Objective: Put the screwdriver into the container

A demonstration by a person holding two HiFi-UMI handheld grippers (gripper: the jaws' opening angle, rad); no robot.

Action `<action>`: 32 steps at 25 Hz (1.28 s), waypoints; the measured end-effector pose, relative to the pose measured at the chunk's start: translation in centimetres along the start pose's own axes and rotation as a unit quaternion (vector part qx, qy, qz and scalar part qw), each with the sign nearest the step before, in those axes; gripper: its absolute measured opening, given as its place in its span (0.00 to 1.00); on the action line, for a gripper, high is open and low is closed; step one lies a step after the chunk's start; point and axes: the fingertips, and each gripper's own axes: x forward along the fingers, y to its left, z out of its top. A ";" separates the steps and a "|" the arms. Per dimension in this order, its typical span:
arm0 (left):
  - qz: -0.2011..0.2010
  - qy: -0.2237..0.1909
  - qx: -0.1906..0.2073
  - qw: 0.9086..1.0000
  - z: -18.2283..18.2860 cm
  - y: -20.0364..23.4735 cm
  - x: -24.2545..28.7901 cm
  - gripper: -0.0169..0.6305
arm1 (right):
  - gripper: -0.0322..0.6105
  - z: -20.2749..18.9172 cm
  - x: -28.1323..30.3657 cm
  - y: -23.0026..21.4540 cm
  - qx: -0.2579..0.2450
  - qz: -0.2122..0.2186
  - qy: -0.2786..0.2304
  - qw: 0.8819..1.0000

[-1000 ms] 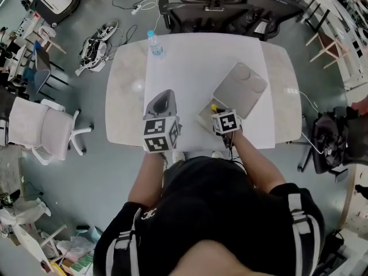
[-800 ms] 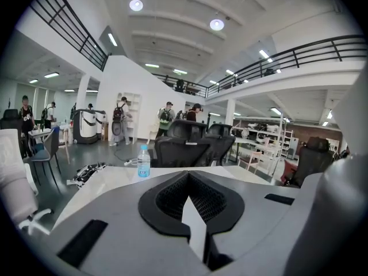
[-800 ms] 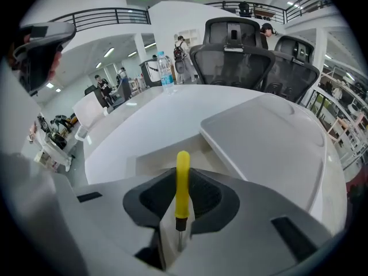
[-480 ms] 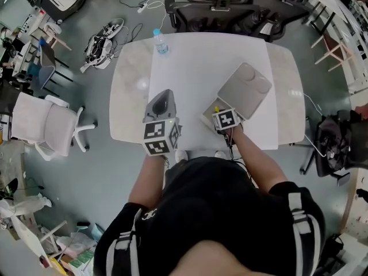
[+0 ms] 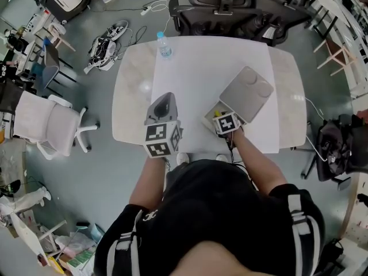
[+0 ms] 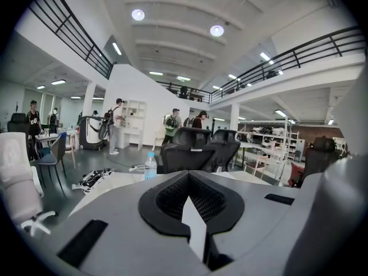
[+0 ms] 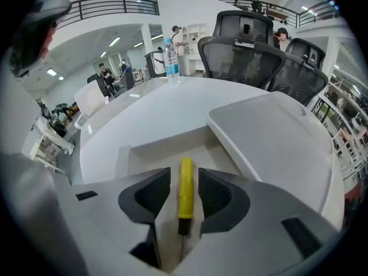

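White table point(image 5: 129, 108); on it water bottle point(image 5: 165, 45); container point(image 5: 208, 121); lid point(image 5: 247, 94)

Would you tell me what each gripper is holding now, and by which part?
The left gripper is shut on nothing. The handle of the screwdriver sits between the open jaws of the right gripper, gaps either side, apparently not gripped.

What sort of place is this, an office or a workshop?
Probably a big open-plan office or lab hall: black mesh office chairs at a white table, and an upper gallery with black railings.
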 end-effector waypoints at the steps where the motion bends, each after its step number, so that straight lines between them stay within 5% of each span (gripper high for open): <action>1: -0.001 -0.001 0.000 1.000 0.0 0.0 0.1 0.03 | 0.24 0.3 -0.5 -0.6 -0.004 -0.015 -0.007 1.000; 5: -0.006 0.000 0.000 1.000 0.0 -0.3 0.6 0.03 | 0.24 2.9 -3.1 -2.8 -0.041 -0.080 -0.064 0.994; 11: -0.020 0.002 0.003 1.000 0.0 -1.3 1.2 0.03 | 0.12 6.5 -8.3 -2.1 -0.004 -0.074 -0.156 0.985; 16: -0.035 0.002 0.007 0.999 0.2 -2.5 1.9 0.03 | 0.07 10.3 -13.6 -1.5 -0.011 -0.073 -0.253 0.965; 22: -0.050 -0.002 0.012 0.999 0.8 -3.8 2.8 0.03 | 0.07 14.0 -20.6 -0.1 -0.066 -0.103 -0.384 0.915; 32: -0.076 -0.019 0.019 0.997 2.3 -5.5 3.9 0.03 | 0.07 17.1 -30.5 -2.3 -0.042 -0.172 -0.499 0.848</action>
